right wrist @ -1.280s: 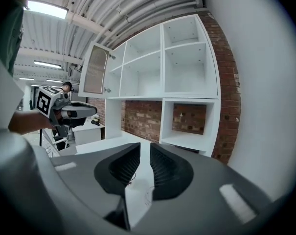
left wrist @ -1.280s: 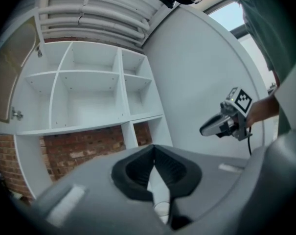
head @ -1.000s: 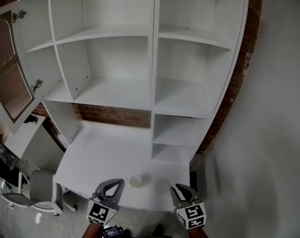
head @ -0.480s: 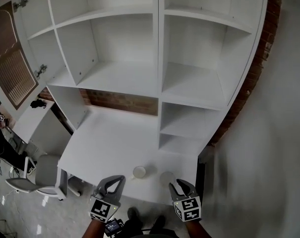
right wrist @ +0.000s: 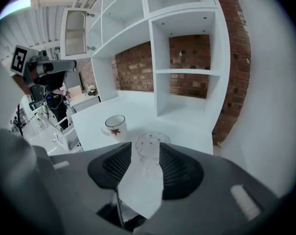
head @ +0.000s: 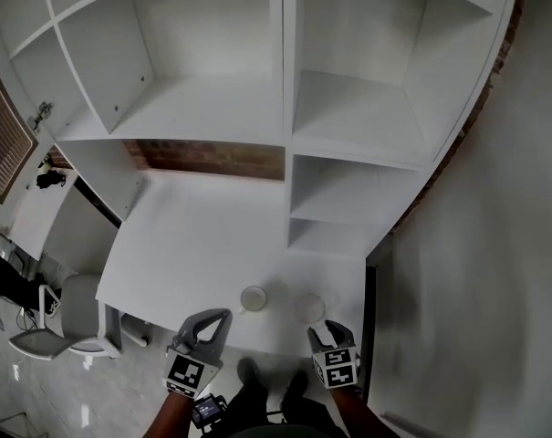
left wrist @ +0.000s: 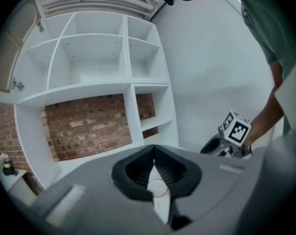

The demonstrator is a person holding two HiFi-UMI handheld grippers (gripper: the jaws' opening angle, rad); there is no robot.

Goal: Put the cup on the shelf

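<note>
1. FIRST REACH: The clear dotted glass cup (right wrist: 150, 148) stands upright near the front edge of the white table (head: 193, 245), towards its right end. It looks empty.
2. My right hand-held gripper (right wrist: 146, 153) is released. Its jaws are spread, and the glass cup sits right at their mouth, lined up between the tips but not gripped.
3. Just to the cup's left, and apart from it, stands a white ceramic mug (right wrist: 115, 126) with a dark rim and a red leaf motif. Nothing shows inside it.
4. My left hand-held gripper (left wrist: 153, 153) is clenched on nothing, its tips together. It hangs near the table's front edge, in front of the mug.
5. I judge this to be the approach, with no lift begun. The task names one cup, and I take it to be the glass one, since the open jaws face it. The next move calls for easing forward until the jaws flank the wall, then closing gently, because smooth glass may slip or tip.
6. Behind rises the white shelving unit (head: 348, 162), and every compartment in view is bare. The low right-hand compartments (head: 335, 240) lie nearest the cup.
</note>
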